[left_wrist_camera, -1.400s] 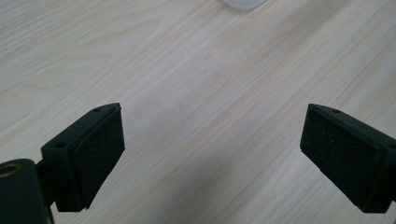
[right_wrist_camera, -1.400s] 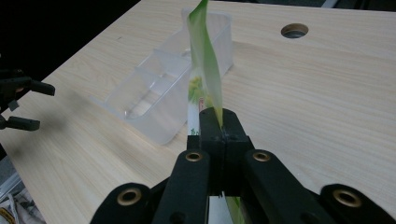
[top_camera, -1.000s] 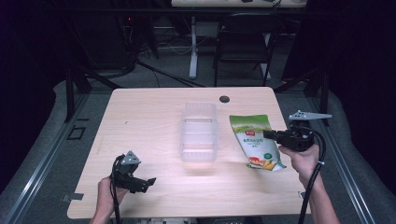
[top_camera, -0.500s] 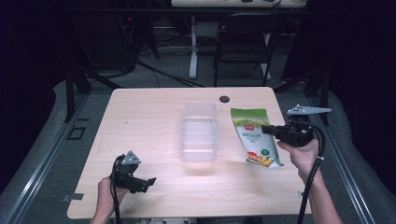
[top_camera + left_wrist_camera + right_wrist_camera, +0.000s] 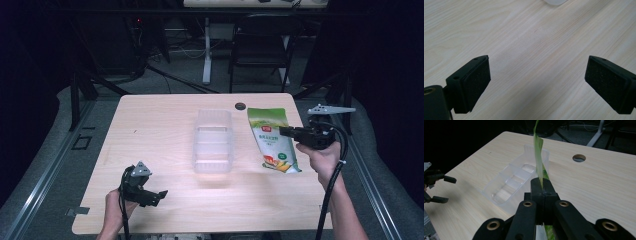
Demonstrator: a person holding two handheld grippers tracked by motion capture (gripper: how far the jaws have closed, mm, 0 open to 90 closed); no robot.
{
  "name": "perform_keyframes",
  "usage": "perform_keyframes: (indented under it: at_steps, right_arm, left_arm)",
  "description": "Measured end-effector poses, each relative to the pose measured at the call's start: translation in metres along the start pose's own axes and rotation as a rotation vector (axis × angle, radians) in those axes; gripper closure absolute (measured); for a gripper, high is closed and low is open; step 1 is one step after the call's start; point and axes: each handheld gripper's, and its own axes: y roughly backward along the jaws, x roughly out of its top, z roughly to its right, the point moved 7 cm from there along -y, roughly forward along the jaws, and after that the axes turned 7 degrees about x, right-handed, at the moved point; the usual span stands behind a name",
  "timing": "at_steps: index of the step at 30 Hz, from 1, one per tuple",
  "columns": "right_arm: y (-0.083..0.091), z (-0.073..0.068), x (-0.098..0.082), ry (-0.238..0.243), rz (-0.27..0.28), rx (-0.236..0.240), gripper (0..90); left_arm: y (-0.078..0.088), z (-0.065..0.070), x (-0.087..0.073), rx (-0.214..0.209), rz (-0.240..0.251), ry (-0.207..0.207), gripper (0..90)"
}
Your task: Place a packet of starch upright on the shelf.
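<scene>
A green and white food bag (image 5: 272, 138) hangs above the right side of the table, and my right gripper (image 5: 283, 131) is shut on its right edge. In the right gripper view the bag (image 5: 538, 155) rises edge-on from between the closed jaws of the right gripper (image 5: 541, 185). A clear plastic tray (image 5: 213, 141) with several compartments lies in the middle of the table, left of the bag; the tray (image 5: 512, 180) looks empty. My left gripper (image 5: 161, 196) rests open near the front left edge, with bare wood between its pads (image 5: 476, 80).
The light wooden table (image 5: 150, 130) has a round cable hole (image 5: 240, 106) at the back, beyond the tray. A black chair (image 5: 262, 40) and desk legs stand on the dark floor behind the table.
My right gripper has lifted the bag and carried it slightly up and away from the person, so it now hangs off the table. The left gripper has stayed put.
</scene>
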Motion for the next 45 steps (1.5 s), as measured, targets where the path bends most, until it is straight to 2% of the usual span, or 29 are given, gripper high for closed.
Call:
perform_keyframes:
  at_steps: [7,15,19,45]
  right_arm:
    - [-0.004,0.003,0.011,0.005,-0.004,-0.015,90.0]
    - [-0.009,0.003,0.023,0.009,-0.010,-0.013,90.0]
    - [-0.011,0.001,0.032,0.014,0.006,-0.005,90.0]
    - [-0.021,-0.026,0.078,0.079,0.040,0.033,90.0]
  left_arm:
    - [0.000,0.000,0.000,-0.001,0.001,0.002,6.3]
    - [0.001,0.000,-0.001,-0.004,-0.001,0.002,6.3]
    - [0.000,0.000,-0.001,0.001,0.001,0.008,6.3]
    - [0.001,0.000,0.000,-0.004,0.004,0.002,6.3]
